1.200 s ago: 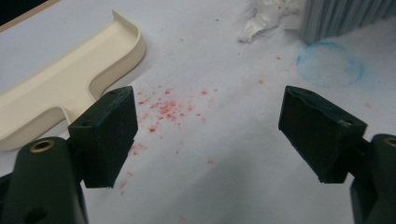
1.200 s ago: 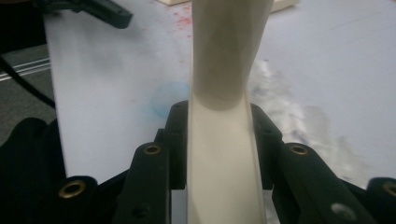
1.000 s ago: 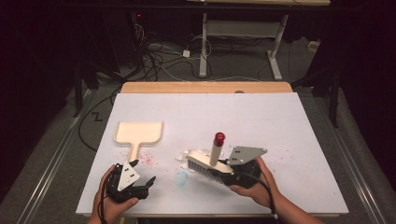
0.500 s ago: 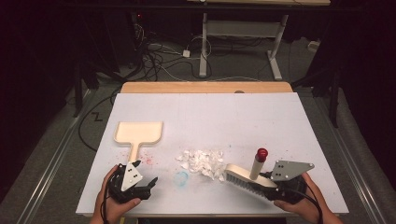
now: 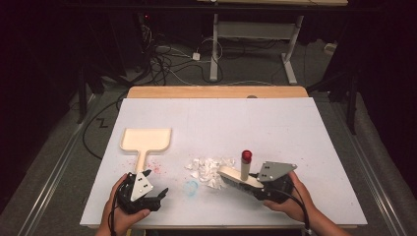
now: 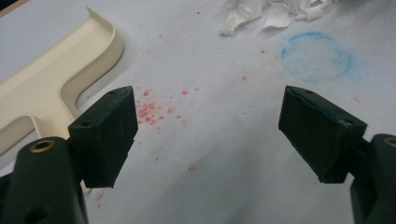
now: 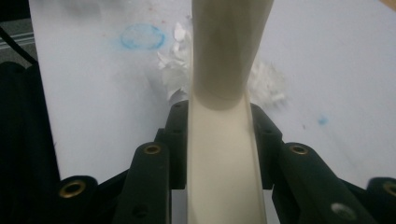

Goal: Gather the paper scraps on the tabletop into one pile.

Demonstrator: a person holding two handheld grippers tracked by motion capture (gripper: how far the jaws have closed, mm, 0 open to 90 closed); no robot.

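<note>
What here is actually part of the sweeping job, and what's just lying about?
In use:
- brush, gripped by the right tongs
- white paper scraps
- cream dustpan
- left tongs, open beside its handle

Just there:
- blue ring mark
- red specks
- cables on the floor

From above the near edge we look forward and down over the whole desk [image 5: 295, 128]. Our two tongs cameras sit close to its surface, each facing the paper scraps [image 5: 209, 166] at 12 o'clock, which all three views share.
</note>
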